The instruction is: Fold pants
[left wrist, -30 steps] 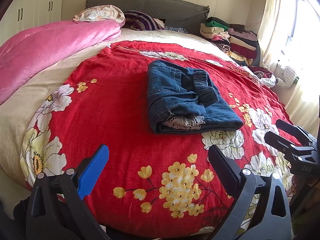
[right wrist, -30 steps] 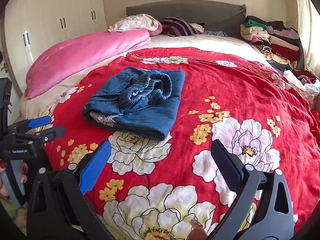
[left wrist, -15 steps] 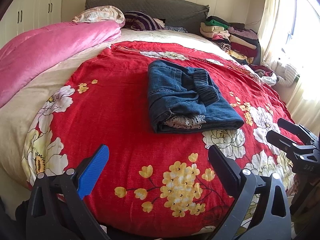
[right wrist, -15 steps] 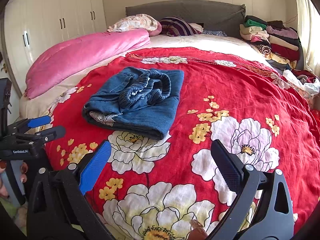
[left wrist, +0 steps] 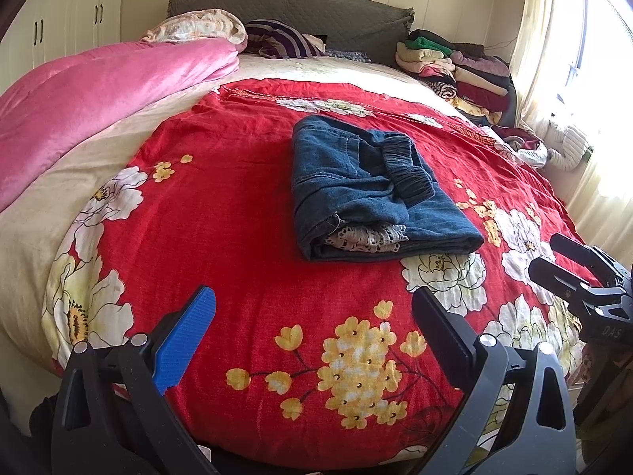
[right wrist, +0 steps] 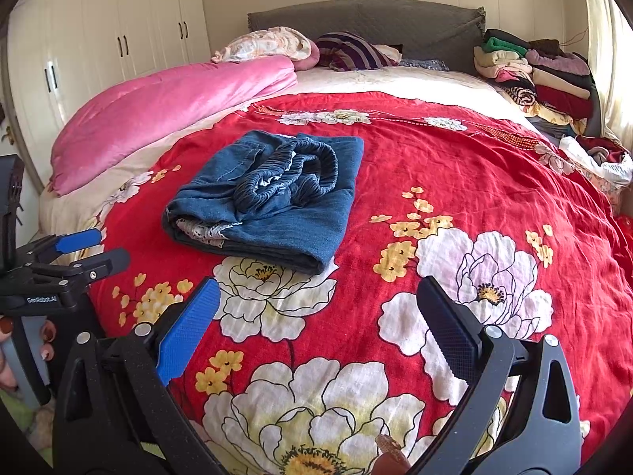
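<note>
2 hand-held grippers hang over the near edge of the bed, both released, with nothing between their fingers. In the left wrist view, the left hand-held gripper (left wrist: pixel 314 322) fills the bottom of the frame, its blue pad (left wrist: pixel 186 342) at lower left and its black finger at lower right spread wide apart above the red floral bedspread (left wrist: pixel 221 206). The right hand-held gripper (right wrist: pixel 318 314) stands the same way in its own view, jaws wide, over a big white flower printed on the cloth.

The pants (left wrist: pixel 368 190), blue denim, lie folded into a thick rectangle just above the middle of the left wrist frame, and left of centre in the right wrist frame (right wrist: pixel 273 198). Their gathered elastic waistband (right wrist: pixel 292 176) sits bunched on top, and a bit of pale lace (left wrist: pixel 368 237) pokes from the near folded edge. Neither hand-held gripper touches them; both are well apart from the bundle.

At the left edge of the right wrist view, fingers (right wrist: pixel 45 340) with painted nails wrap a handle, probably that of the left hand-held gripper, though the fisheye bends that corner badly. A pink quilt (right wrist: pixel 170 107) runs along the upper left side of the bed, pillows (right wrist: pixel 273 45) rest against the grey headboard (right wrist: pixel 395 23) at top centre, and a stack of folded clothes (right wrist: pixel 534 71) sits at upper right. White wardrobe doors (right wrist: pixel 110 35) fill the upper left.
</note>
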